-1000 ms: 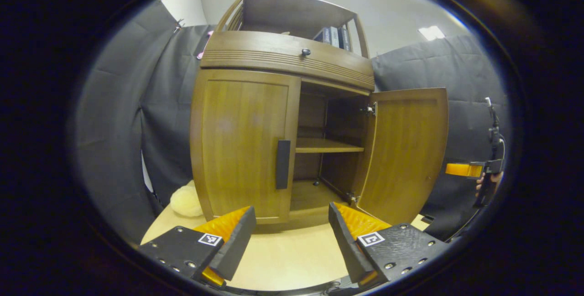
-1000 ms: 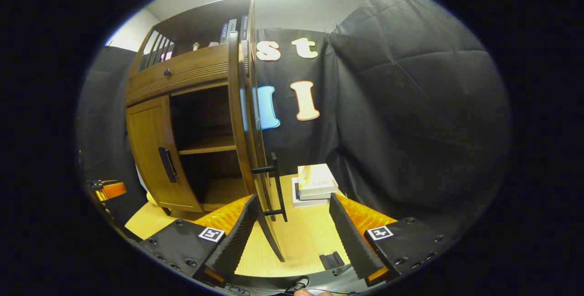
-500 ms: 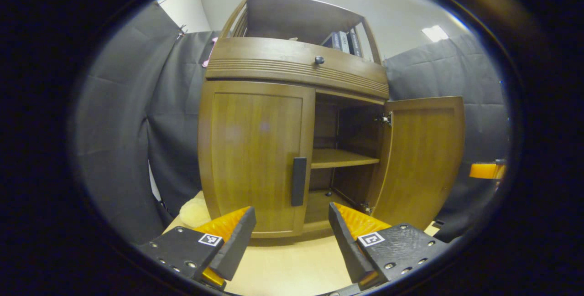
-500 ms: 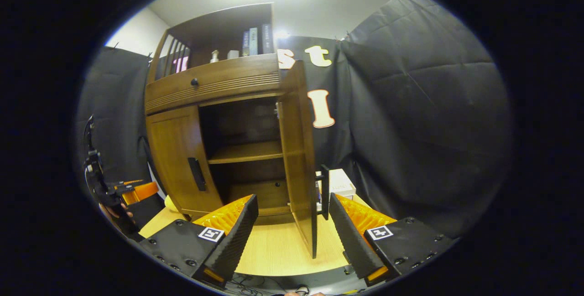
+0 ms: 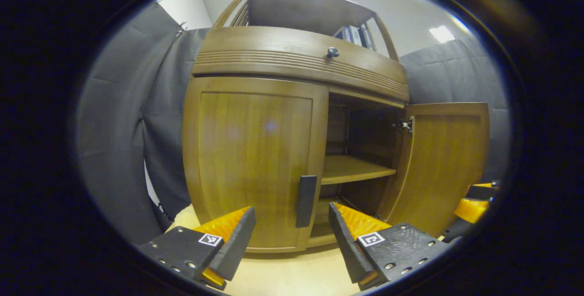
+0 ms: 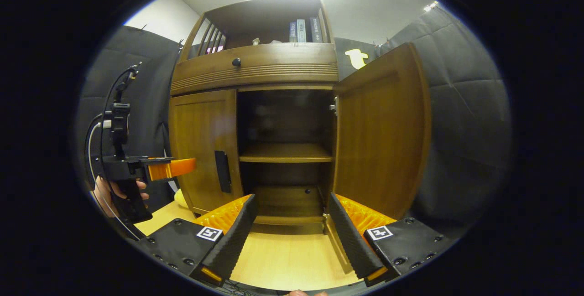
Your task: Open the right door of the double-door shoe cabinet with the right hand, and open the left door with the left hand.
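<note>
Handle (image 5: 305,201) on the closed left door (image 5: 255,163) sits just ahead between the spread fingers of our left gripper (image 5: 290,234), so we judge we should slide in, close on it squarely and swing outward. Our right gripper (image 6: 292,232) hangs apart and empty before the open right door (image 6: 381,136). Nothing blocks the left door's swing over the table (image 5: 292,277); books (image 6: 303,30) stand on the top shelf.

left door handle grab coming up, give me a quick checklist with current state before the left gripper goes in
1. Right door swung open: ok.
2. Left door shut, waiting to be opened: ok.
3. Left gripper open wide enough for the handle: ok.
4. Handle lined up between its fingers: ok, slightly right of centre.
5. Fingers on the handle: not ok, short of it.
6. Right gripper open and off the right door: ok.
</note>
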### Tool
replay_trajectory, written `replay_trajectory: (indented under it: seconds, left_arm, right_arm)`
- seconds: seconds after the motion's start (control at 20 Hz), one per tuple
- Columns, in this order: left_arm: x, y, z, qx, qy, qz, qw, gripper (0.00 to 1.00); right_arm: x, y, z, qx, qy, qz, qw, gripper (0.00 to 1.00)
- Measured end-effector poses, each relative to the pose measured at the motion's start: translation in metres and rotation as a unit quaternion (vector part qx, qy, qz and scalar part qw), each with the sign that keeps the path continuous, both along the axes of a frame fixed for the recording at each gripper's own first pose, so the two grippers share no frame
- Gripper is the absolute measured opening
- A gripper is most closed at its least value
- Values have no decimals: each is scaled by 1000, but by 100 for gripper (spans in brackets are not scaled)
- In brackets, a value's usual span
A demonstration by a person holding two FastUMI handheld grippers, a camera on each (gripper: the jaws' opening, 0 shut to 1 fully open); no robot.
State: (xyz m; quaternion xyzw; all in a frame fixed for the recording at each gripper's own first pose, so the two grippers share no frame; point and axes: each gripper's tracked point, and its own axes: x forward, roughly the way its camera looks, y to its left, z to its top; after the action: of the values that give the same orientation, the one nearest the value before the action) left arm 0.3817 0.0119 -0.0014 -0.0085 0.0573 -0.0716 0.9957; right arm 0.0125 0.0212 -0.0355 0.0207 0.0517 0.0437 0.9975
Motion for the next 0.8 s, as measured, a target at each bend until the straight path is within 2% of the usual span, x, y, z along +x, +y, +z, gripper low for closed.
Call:
replay_trajectory:
  seconds: [0.1,0.15,0.2,0.3,0.35,0.4,0.45,0.5,0.8]
  left_arm:
    - [15,-3,0,-5,0,2,1000,89]
    - [22,-3,0,-7,2,4,1000,89]
    - [32,-6,-2,-9,5,5,1000,89]
    - [49,-12,-3,-15,7,10,1000,89]
    - [56,-15,-4,-16,8,14,1000,89]
    - [64,-19,-5,-17,8,18,1000,89]
    - [71,-22,-5,-15,7,23,1000,89]
    - [78,-23,-5,-12,6,30,999,89]
    - [107,-40,-21,4,18,34,999,89]
  right_arm:
    - [14,4,-2,3,1,3,1000,95]
    - [20,4,-3,3,0,2,1000,99]
    - [25,4,-4,3,1,1,1000,95]
    - [32,8,-9,5,-1,3,1000,99]
    - [34,14,-11,3,-1,12,1000,94]
    - [37,18,-13,-1,1,21,1000,99]
    - [41,20,-13,-5,1,28,1000,99]
    - [45,21,-13,-5,0,33,999,94]
    - [63,23,-19,8,2,45,999,94]
